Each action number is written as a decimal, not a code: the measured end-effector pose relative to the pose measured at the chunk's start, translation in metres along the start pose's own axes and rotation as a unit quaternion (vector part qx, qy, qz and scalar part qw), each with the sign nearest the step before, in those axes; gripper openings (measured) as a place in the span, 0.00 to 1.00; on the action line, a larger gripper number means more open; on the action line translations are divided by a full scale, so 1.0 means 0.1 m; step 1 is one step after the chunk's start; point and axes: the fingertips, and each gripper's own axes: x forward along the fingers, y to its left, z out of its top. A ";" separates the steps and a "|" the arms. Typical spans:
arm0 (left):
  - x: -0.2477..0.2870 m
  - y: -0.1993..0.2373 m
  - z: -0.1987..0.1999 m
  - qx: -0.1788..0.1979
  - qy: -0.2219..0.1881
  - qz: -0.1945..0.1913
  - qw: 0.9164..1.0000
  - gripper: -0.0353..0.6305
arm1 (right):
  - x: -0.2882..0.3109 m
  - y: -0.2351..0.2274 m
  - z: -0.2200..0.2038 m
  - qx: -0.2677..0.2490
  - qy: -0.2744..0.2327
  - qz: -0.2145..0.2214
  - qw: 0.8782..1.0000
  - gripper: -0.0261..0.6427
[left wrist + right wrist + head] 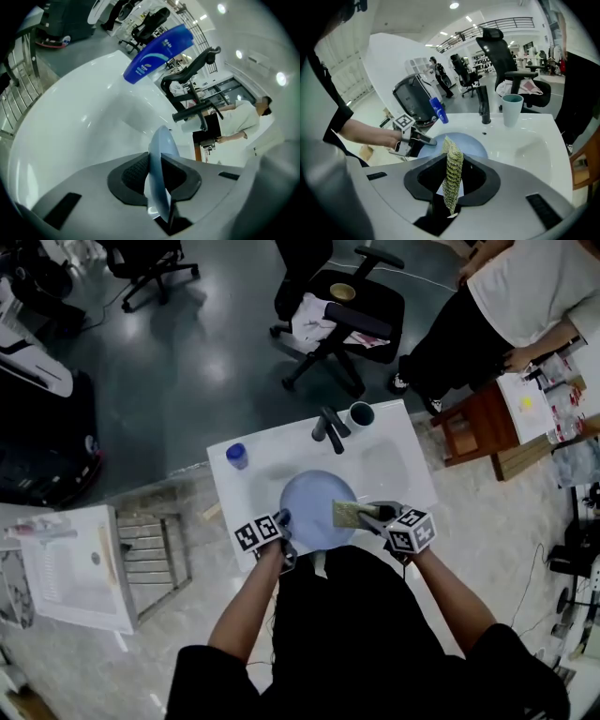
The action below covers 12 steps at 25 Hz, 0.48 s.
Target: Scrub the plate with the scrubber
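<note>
1. Judging by how things lie, the scrubbing looks set up and is either about to begin or between strokes: the pale blue round plate (pixel 314 507) sits in the middle of the white ceramic washbasin (pixel 403 442), closer to its near edge, and no foam or dirt shows on it
2. The left gripper (pixel 283 521) is clamped on the plate's near-left rim, which stands edge-on between its dark pads
3. The right gripper (pixel 375 515) is closed on the yellow-green woven scrubber (pixel 349 514), which hangs over the plate's right rim; I cannot tell whether it touches the plate
4. What seems left is the rubbing across the plate's face
5. Both forearms reach in from the basin's near edge, with each gripper tilted downward towards the bowl
6. At the far edge stand a black faucet (pixel 328 427) and a teal cup (pixel 361 413); a blue bottle (pixel 236 456) lies near the far-left corner
</note>
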 end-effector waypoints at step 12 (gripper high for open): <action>0.62 0.31 -0.07 -0.089 0.024 0.042 0.995 0.19 | -0.57 0.09 -0.36 0.065 -0.078 -0.037 0.994 0.14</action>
